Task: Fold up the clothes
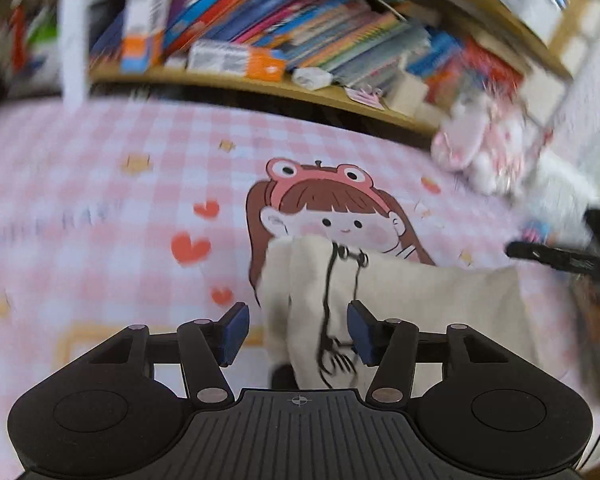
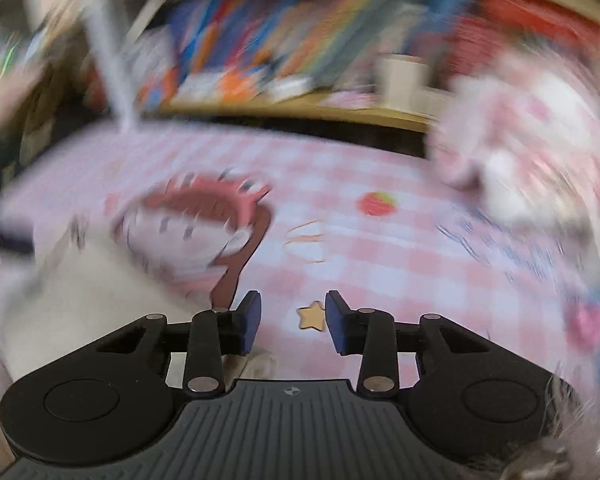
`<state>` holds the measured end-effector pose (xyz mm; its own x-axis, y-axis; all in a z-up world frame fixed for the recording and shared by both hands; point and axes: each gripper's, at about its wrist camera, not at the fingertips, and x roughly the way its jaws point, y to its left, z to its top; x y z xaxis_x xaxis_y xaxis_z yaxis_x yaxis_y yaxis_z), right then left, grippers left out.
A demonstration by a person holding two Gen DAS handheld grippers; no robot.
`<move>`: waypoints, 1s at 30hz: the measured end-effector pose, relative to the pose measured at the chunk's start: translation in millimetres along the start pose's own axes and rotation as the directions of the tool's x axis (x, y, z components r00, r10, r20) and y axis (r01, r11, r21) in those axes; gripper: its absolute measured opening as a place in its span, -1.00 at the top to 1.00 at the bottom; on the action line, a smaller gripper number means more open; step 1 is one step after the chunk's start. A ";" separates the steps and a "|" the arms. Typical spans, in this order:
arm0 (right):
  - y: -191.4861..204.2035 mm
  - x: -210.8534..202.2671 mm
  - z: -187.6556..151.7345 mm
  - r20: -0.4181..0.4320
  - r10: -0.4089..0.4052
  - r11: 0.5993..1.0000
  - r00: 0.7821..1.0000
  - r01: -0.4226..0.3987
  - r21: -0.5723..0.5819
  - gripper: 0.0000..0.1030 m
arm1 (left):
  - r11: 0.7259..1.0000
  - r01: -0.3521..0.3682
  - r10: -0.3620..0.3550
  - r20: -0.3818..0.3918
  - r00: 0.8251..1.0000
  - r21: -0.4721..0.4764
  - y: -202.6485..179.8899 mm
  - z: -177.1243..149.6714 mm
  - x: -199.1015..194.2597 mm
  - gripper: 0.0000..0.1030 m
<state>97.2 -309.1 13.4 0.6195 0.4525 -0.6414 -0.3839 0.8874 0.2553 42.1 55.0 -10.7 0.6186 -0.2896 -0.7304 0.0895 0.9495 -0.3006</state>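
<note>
A cream garment (image 1: 400, 304) with a black line drawing lies on the pink checked cloth (image 1: 100, 184), over the lower part of a printed cartoon girl. My left gripper (image 1: 298, 334) is open, its blue pads on either side of the garment's raised left fold, not closed on it. In the right wrist view, which is badly blurred, the garment (image 2: 84, 292) shows at the left. My right gripper (image 2: 293, 322) is open and empty over the checked cloth (image 2: 380, 264), to the right of the garment. The other gripper (image 1: 564, 260) shows as a dark shape at the right edge of the left wrist view.
A wooden shelf (image 1: 260, 84) full of coloured books runs along the back. A pile of pink and white soft things (image 1: 484, 148) sits at the back right. A white post (image 1: 74, 28) stands at the back left.
</note>
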 end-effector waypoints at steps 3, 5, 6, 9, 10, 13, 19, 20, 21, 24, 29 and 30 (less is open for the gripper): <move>-8.6 -20.5 -14.4 0.013 0.106 0.978 0.994 -0.107 0.180 0.34 | 0.999 -0.008 0.009 0.014 1.000 -0.054 1.3 -10.9 -0.1 0.19; -2.6 -23.0 -26.7 -0.022 0.137 0.968 0.990 -0.129 0.213 0.34 | 0.996 -0.004 0.006 0.025 1.000 -0.090 0.6 -14.7 1.4 0.31; 1.2 -23.0 -33.1 -0.042 0.146 0.966 0.988 -0.133 0.223 0.34 | 0.995 -0.003 0.006 0.024 1.000 -0.103 0.2 -16.4 2.6 0.39; 10.7 -15.1 -48.5 -0.072 0.150 0.954 0.986 -0.125 0.272 0.55 | 0.991 0.005 0.001 0.044 0.999 -0.134 -0.8 -18.1 -1.0 0.94; 11.5 -12.8 -51.5 -0.072 0.137 0.951 0.988 -0.111 0.289 0.66 | 0.985 0.050 -0.035 0.089 0.995 -0.164 0.3 -17.7 -10.4 0.96; 10.4 -6.1 -58.4 -0.072 0.104 0.939 0.992 -0.074 0.337 0.77 | 0.960 0.138 -0.098 0.168 0.981 -0.244 8.5 -18.7 -28.1 0.95; 7.7 -2.6 -64.6 -0.065 0.102 0.930 0.993 -0.072 0.362 0.77 | 0.925 0.109 -0.080 0.093 0.992 -0.365 34.1 -25.2 1.6 0.91; 8.4 -2.5 -64.5 -0.066 0.097 0.931 0.993 -0.068 0.358 0.77 | 0.924 0.114 -0.083 0.100 0.991 -0.365 33.7 -23.2 1.9 0.84; 8.4 -2.5 -64.7 -0.066 0.095 0.931 0.993 -0.065 0.359 0.77 | 0.925 0.117 -0.086 0.102 0.991 -0.362 33.3 -20.8 2.9 0.81; 8.2 -3.5 -66.8 -0.062 0.089 0.929 0.994 -0.060 0.366 0.77 | 0.928 0.120 -0.090 0.100 0.991 -0.353 32.9 -12.1 9.8 0.77; 9.8 -4.1 -67.9 -0.060 0.077 0.929 0.995 -0.050 0.367 0.77 | 0.941 0.111 -0.086 0.093 0.992 -0.318 25.9 -2.7 23.2 0.78; 10.6 -4.1 -67.8 -0.060 0.073 0.931 0.995 -0.047 0.361 0.77 | 0.943 0.117 -0.090 0.101 0.991 -0.312 24.6 -1.7 23.9 0.78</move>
<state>44.2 -307.5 -30.3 0.5473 0.5104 -0.6633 -0.1392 0.8370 0.5291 57.8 71.2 -36.5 0.6837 -0.3599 -0.6349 -0.0870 0.8235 -0.5606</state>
